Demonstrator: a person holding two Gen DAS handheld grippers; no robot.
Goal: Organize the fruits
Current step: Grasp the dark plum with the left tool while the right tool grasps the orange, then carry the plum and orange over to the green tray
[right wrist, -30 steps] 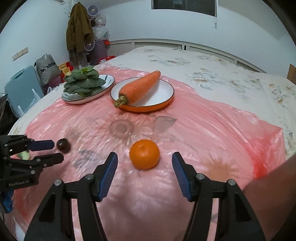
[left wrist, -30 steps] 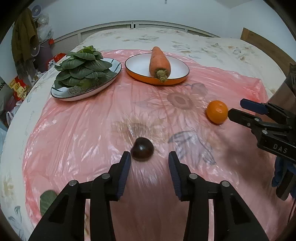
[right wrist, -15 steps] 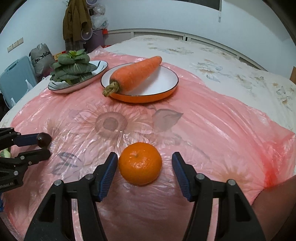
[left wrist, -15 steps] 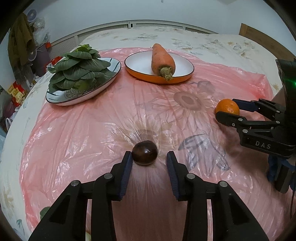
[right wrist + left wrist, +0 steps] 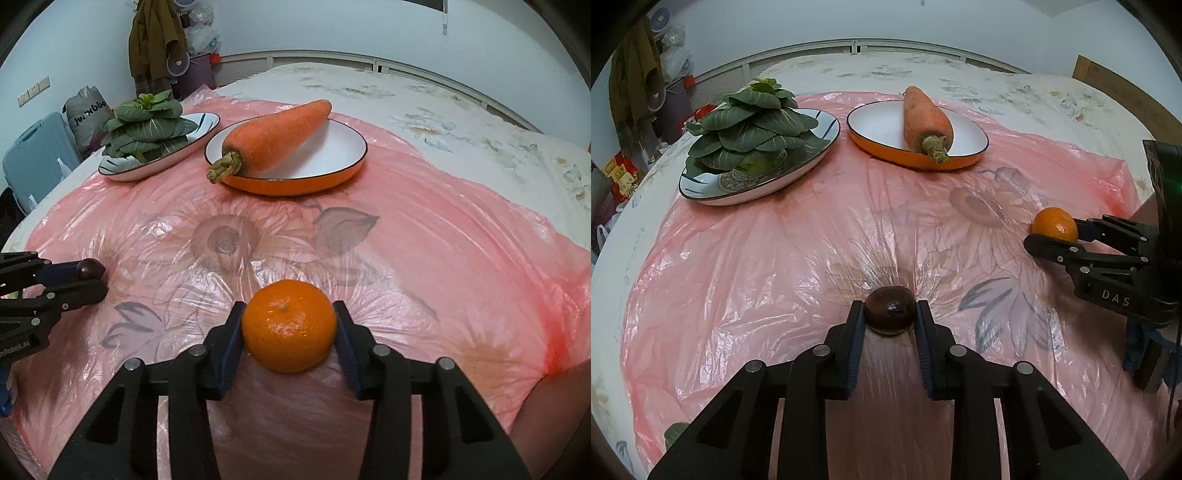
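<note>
Both fruits are being picked up at once. The left tool (image 5: pixel 890 314) is clamped on the dark fruit (image 5: pixel 890 310), pads pressed to its 2 sides, at 6 o'clock on the pink sheet (image 5: pixel 775 240) over the bed. The right tool (image 5: pixel 289 325) is closing on the orange (image 5: pixel 289 325), which sits between its pads, both of which look to be touching the peel, at about 3 o'clock from the left tool. Neither fruit looks lifted yet. At 12 o'clock a carrot (image 5: pixel 273 136) lies on the orange plate (image 5: pixel 332 155); at 11 o'clock the greens (image 5: pixel 753 125) fill the other plate (image 5: pixel 713 192). Next, I judge, the right grip must firm up, then both lift straight and carry toward a plate; which plate is unclear
</note>
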